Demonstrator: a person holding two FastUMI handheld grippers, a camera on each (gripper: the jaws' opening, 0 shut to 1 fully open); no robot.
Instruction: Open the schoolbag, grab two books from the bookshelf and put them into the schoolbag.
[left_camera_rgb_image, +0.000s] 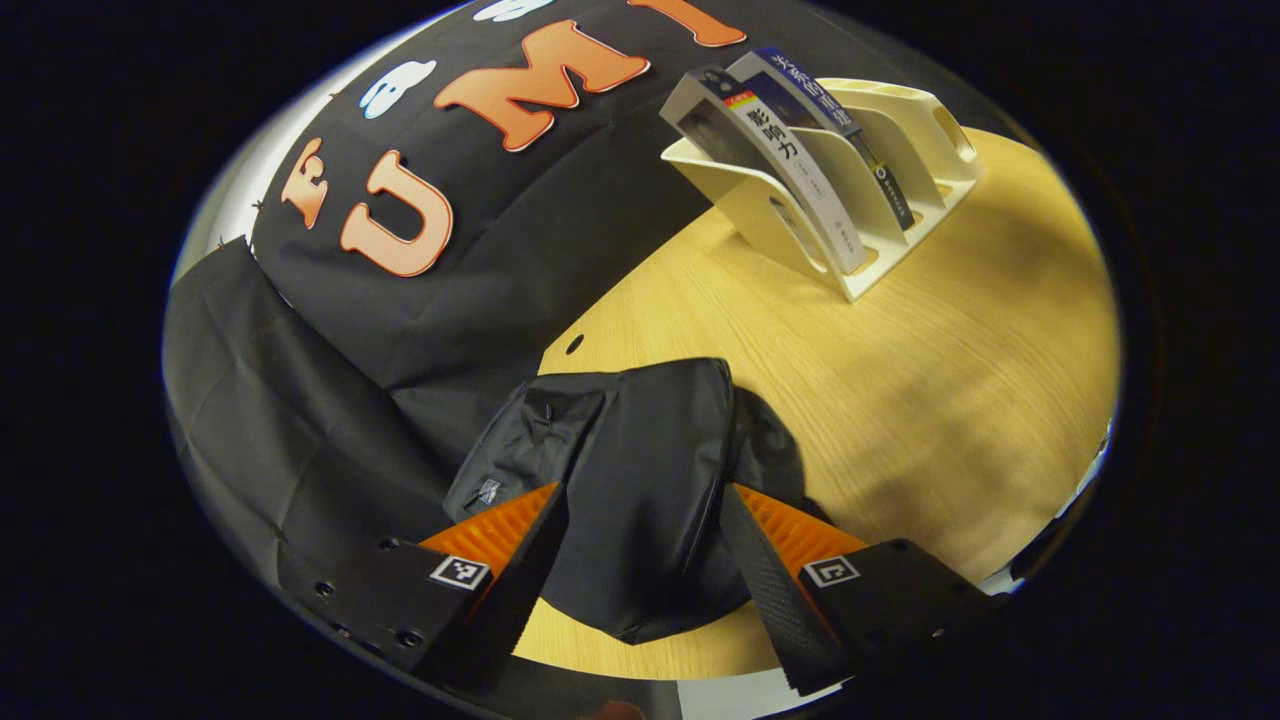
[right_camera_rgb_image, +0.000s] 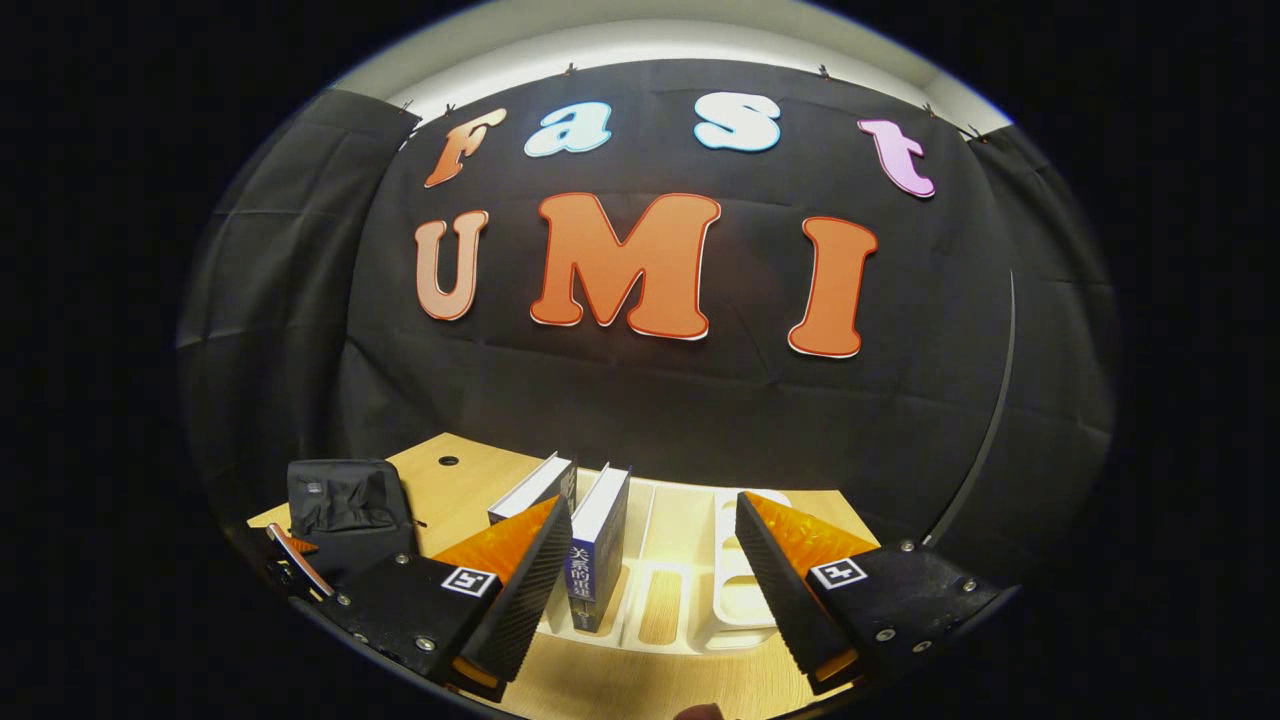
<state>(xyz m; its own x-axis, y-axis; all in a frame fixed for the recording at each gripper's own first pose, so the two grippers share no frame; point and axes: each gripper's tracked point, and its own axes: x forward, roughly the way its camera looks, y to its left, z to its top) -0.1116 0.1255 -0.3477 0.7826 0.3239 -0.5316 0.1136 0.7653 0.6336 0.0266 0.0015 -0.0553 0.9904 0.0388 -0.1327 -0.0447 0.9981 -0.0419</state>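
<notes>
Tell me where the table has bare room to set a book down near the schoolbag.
Bare wood lies between the schoolbag and the bookshelf, widening along the table on the side away from the wall. The strip between the schoolbag and the cloth wall is tight. The bookshelf's slots beside the two books stand open.

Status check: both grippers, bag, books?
Left gripper open, straddling the black schoolbag on the table. Right gripper open, facing the bookshelf. Both books upright in the rack. Nothing blocking.
</notes>
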